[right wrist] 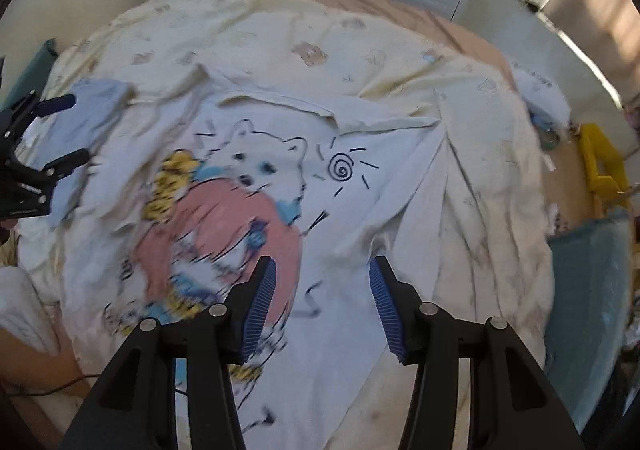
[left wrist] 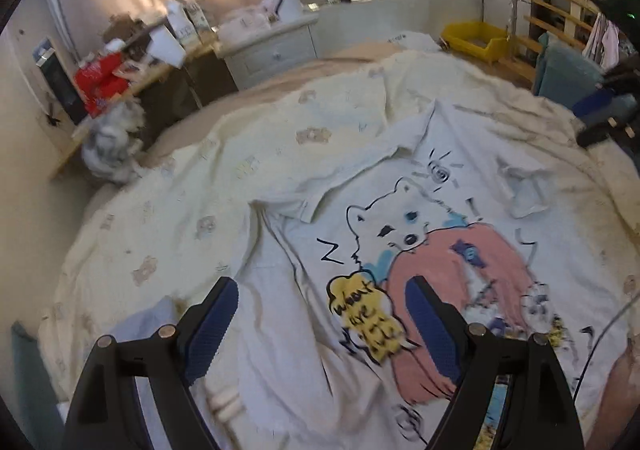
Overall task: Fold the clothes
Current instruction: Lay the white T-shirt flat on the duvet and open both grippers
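So the white bear-print t-shirt (left wrist: 420, 234) lies spread print-up on the cream quilt (left wrist: 192, 186) on the bed. Left tongs (left wrist: 320, 286) and right tongs (right wrist: 322, 270) both hover above the shirt, jaws apart, gripping nothing.

Only the shirt (left wrist: 400, 210) carries legible marks. A black "Z" (left wrist: 331, 252) sits left of the bear's head in the left wrist view. The yellow patch (left wrist: 366, 316) below it has handwritten black text: first word looks like "what", 2nd approx. "live", the rest too blurred. A black spiral w/ short rays (right wrist: 342, 169) is drawn beside the bear's head in the right wrist view. Other small print on the shirt is too smeared to read.
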`<state>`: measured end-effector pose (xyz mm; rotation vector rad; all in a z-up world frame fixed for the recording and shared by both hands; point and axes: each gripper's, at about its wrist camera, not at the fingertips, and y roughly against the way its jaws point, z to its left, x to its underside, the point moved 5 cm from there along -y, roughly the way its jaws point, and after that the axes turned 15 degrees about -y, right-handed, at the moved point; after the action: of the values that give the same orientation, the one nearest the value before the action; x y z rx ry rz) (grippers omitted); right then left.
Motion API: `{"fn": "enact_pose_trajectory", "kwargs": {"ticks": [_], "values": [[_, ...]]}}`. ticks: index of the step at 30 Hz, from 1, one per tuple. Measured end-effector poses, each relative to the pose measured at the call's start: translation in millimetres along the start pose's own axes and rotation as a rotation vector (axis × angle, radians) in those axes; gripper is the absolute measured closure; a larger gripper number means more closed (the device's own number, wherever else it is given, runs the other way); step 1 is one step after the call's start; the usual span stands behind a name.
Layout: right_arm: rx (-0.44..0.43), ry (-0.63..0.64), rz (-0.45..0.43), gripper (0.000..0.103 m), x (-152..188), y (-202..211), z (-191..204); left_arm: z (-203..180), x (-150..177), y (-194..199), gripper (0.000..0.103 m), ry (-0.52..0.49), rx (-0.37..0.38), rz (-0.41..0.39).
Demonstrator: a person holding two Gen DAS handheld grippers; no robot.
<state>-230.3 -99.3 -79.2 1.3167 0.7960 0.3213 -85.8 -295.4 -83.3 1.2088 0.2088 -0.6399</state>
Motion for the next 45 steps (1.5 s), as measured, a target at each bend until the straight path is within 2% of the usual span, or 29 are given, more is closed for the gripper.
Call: {"fn": "enact_pose_trajectory", "kwargs": {"ticks": [4, 7, 9, 10, 11, 13, 15, 18, 20, 24, 30, 35, 45], "values": [[-0.007, -0.078, -0.076, 0.049, 40, 75, 28, -7, -3, 86, 0.016, 0.122, -0.094, 0.013], [-0.058, -0.148, -0.114, 0.043, 61, 127, 50, -8, -4, 151, 0.016, 0.254, -0.140, 0.033], [-0.085, -0.208, -0.157, 0.038, 73, 160, 61, -12, -5, 185, 0.016, 0.320, -0.128, -0.006], [-0.097, -0.244, -0.174, 0.028, 80, 170, 65, -14, -5, 202, 0.016, 0.358, -0.130, -0.026], [-0.109, -0.280, -0.191, 0.022, 88, 180, 69, -16, -4, 213, 0.016, 0.382, -0.127, -0.038], [-0.131, -0.341, -0.225, 0.022, 102, 195, 76, -27, -2, 232, 0.016, 0.416, -0.085, -0.063], [-0.127, -0.362, -0.240, 0.022, 116, 201, 84, -41, 4, 242, 0.016, 0.408, -0.099, -0.078], [-0.144, -0.365, -0.219, 0.022, 133, 196, 93, -64, 7, 237, 0.016, 0.348, -0.062, -0.054], [-0.152, -0.368, -0.189, 0.022, 142, 187, 96, -72, 10, 234, 0.016, 0.319, -0.064, -0.048], [-0.178, -0.401, -0.130, 0.022, 153, 168, 96, -80, 18, 221, 0.016, 0.301, -0.020, -0.006], [-0.148, -0.369, -0.107, 0.022, 150, 153, 106, -73, 29, 197, 0.016, 0.400, 0.078, 0.078], [-0.145, -0.336, -0.092, 0.022, 148, 145, 119, -81, 28, 188, 0.016, 0.386, 0.115, 0.103], [-0.098, -0.314, -0.109, 0.022, 150, 143, 118, -86, 25, 185, 0.017, 0.364, 0.118, 0.126]]}}
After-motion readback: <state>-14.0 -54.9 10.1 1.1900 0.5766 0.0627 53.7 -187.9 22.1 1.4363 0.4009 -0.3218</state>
